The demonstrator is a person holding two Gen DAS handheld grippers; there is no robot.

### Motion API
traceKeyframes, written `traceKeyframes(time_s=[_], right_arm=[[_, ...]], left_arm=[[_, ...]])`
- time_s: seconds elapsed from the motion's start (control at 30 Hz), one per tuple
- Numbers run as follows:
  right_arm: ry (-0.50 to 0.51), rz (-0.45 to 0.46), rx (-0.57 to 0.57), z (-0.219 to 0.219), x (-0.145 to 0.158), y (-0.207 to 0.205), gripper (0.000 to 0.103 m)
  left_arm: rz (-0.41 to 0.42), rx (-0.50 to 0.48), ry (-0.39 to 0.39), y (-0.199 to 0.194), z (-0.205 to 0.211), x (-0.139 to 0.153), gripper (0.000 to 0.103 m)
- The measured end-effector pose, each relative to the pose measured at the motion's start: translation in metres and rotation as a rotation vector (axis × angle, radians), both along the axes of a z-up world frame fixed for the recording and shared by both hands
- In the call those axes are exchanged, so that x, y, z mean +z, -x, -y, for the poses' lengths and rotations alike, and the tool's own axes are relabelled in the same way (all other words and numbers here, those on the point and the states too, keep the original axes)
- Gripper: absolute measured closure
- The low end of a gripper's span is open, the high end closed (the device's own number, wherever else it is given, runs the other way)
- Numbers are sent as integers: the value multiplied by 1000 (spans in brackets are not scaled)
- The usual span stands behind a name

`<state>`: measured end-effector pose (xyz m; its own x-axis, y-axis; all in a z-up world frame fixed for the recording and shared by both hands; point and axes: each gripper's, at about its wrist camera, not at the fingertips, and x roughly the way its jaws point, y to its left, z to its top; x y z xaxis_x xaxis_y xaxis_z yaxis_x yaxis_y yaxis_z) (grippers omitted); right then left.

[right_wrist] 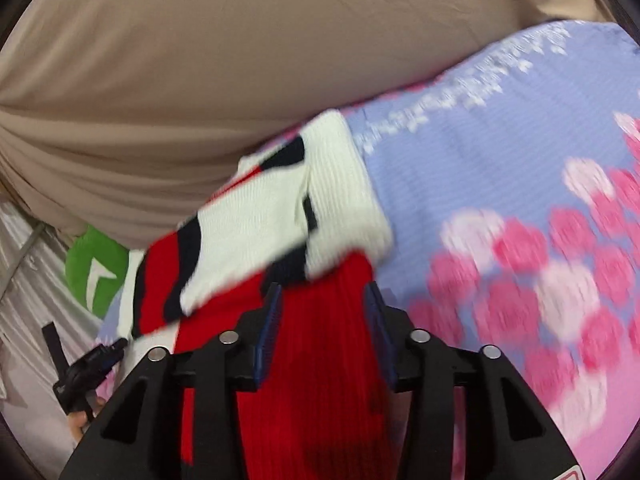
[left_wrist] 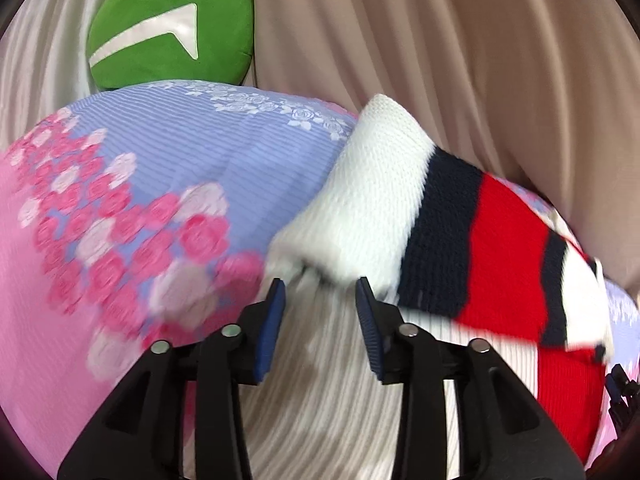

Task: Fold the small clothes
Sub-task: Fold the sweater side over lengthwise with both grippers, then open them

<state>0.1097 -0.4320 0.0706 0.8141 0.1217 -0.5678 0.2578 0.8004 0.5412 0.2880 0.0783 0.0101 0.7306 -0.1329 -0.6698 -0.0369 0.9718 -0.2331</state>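
Over the striped sweater (left_wrist: 460,220) on the flowered bedsheet (left_wrist: 160,168), the left tool (left_wrist: 320,292) and right tool (right_wrist: 324,296) gape part-way, gripping nothing.

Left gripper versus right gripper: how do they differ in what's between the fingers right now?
The left gripper has white ribbed knit of the striped sweater between its pads; the right gripper has the red part. The left pads look clear of the cloth; the right is too blurred to tell. Both stand partly apart over the floral sheet.

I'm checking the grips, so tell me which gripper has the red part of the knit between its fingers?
The right gripper: red ribbing of the striped sweater runs between its fingers. The left gripper straddles white ribbing instead.
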Motion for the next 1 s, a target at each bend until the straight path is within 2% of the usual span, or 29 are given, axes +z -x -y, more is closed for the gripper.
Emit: traceKeyframes(time_s=[0.13, 0.23, 0.3, 0.33, 0.43, 0.53, 0.63, 0.7, 0.73, 0.77, 0.8, 0.83, 0.87, 0.93, 1.0], right_arm=[[-35, -23, 64, -24, -10, 58, 52], [-41, -45, 94, -46, -21, 104, 50], [-18, -64, 111, -59, -26, 136, 44], [-12, -56, 127, -65, -26, 154, 44], [-7, -60, 171, -82, -27, 195, 41], [-22, -68, 199, -98, -33, 218, 40], [13, -81, 220, -110, -32, 223, 40], [38, -91, 219, -115, -33, 218, 40], [47, -94, 213, -117, -32, 215, 40], [52, -96, 207, -116, -32, 214, 46], [48, -97, 203, -116, -32, 214, 68], [27, -104, 210, -116, -36, 213, 84], [17, -110, 205, -116, -38, 213, 91], [42, -58, 191, -118, -29, 222, 92], [35, -7, 187, -120, -20, 235, 93]], left_arm=[[-16, -52, -11, 61, -21, -5, 44], [-61, -98, 52, 107, -51, -16, 43], [-27, -135, -2, 144, -61, -19, 43], [-28, -161, -19, 168, -66, -20, 41], [-32, -229, 16, 209, -75, -24, 32], [-42, -267, 36, 237, -75, -26, 30], [-46, -288, 63, 243, -70, -27, 31], [-50, -290, 81, 243, -66, -27, 39], [-51, -290, 90, 241, -64, -27, 50], [-58, -289, 102, 239, -62, -27, 61], [-65, -271, 103, 237, -62, -28, 67], [-73, -270, 114, 235, -61, -28, 87], [-93, -281, 143, 233, -61, -30, 90], [-101, -267, 180, 235, -66, -27, 90], [-68, -260, 188, 246, -72, -18, 91]])
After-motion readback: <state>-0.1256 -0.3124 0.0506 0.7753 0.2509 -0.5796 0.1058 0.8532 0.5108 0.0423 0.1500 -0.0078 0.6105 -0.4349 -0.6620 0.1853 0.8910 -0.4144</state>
